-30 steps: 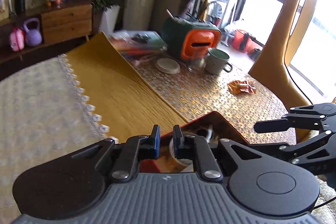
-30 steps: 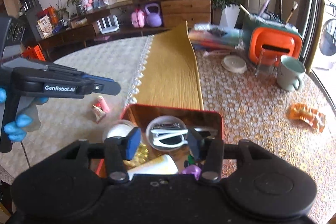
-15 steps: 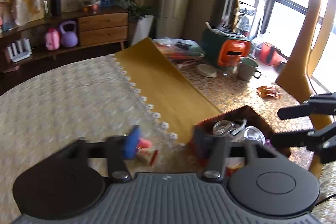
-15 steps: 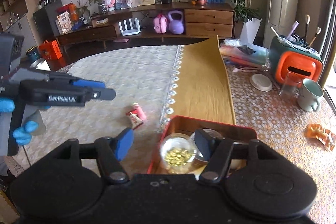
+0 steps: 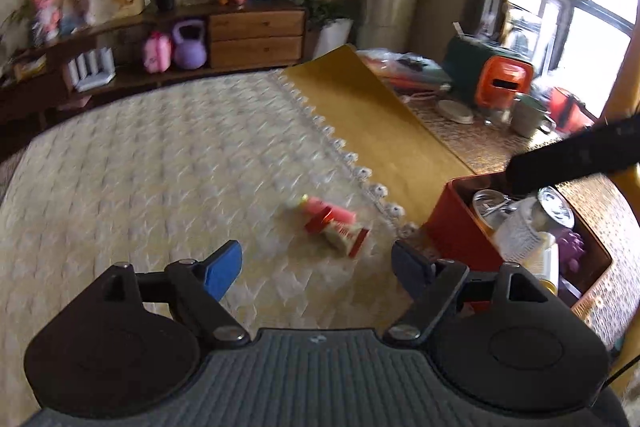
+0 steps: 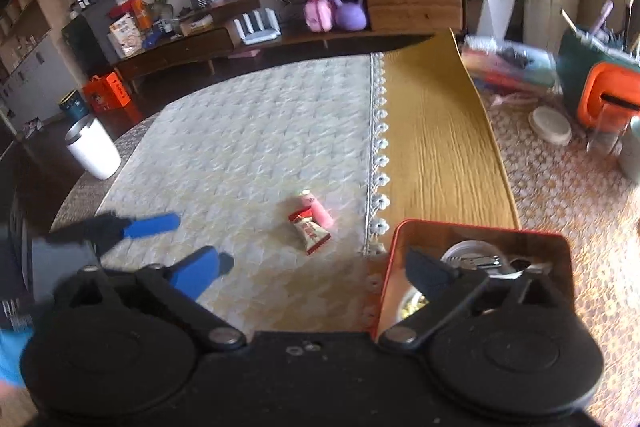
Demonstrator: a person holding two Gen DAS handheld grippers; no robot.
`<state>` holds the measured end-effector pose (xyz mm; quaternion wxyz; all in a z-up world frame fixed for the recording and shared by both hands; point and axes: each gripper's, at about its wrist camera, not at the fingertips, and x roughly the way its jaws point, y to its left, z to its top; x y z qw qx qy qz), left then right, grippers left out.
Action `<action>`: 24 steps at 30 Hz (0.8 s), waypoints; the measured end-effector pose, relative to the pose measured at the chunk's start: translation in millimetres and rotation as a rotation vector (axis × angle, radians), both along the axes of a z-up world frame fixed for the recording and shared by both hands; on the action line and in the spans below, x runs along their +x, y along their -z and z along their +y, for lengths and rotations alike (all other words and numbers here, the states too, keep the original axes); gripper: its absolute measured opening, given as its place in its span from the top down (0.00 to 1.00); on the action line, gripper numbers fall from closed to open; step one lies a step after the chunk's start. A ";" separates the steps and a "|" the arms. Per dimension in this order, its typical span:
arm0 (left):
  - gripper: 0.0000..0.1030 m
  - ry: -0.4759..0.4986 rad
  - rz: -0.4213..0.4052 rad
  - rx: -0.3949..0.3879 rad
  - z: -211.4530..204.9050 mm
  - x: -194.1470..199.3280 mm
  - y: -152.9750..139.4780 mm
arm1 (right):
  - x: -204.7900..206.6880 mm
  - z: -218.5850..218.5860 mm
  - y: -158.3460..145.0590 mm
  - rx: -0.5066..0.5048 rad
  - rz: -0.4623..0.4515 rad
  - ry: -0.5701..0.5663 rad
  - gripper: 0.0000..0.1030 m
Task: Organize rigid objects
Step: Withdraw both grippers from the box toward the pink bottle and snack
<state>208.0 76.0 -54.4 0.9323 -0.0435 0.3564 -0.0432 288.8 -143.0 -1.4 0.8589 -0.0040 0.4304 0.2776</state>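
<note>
On the cream tablecloth (image 6: 248, 147), two small things are lying together: a pink tube (image 6: 318, 209) and a red-white packet (image 6: 310, 231). At three o'clock of them one red box (image 6: 480, 233) is sitting, crowded with jars. Both the left gripper (image 5: 316, 267) and right gripper (image 6: 316, 269) are opening, gripping nothing.

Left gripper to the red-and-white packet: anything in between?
Nothing. In the left wrist view, only bare cream quilted cloth lies between the left gripper, jaws opening and empty, and the red-and-white packet.

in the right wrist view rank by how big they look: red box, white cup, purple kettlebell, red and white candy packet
1. red box, though it sits nearest the camera
2. white cup
3. purple kettlebell and red and white candy packet: they look about alike, and the kettlebell is far back
</note>
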 end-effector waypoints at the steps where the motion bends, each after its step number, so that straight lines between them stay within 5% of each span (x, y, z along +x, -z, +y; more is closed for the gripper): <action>1: 0.21 -0.015 0.009 -0.012 0.2 1.2 3.8 | 3.8 1.8 1.2 0.005 0.010 0.005 0.02; 9: 0.20 -0.098 0.014 -0.005 -10.6 12.5 18.9 | 34.0 23.1 10.5 -0.016 0.041 0.016 0.01; 24: 0.21 -0.289 0.140 -0.127 -16.1 68.5 56.0 | 81.6 53.5 46.4 -0.100 0.098 0.016 0.04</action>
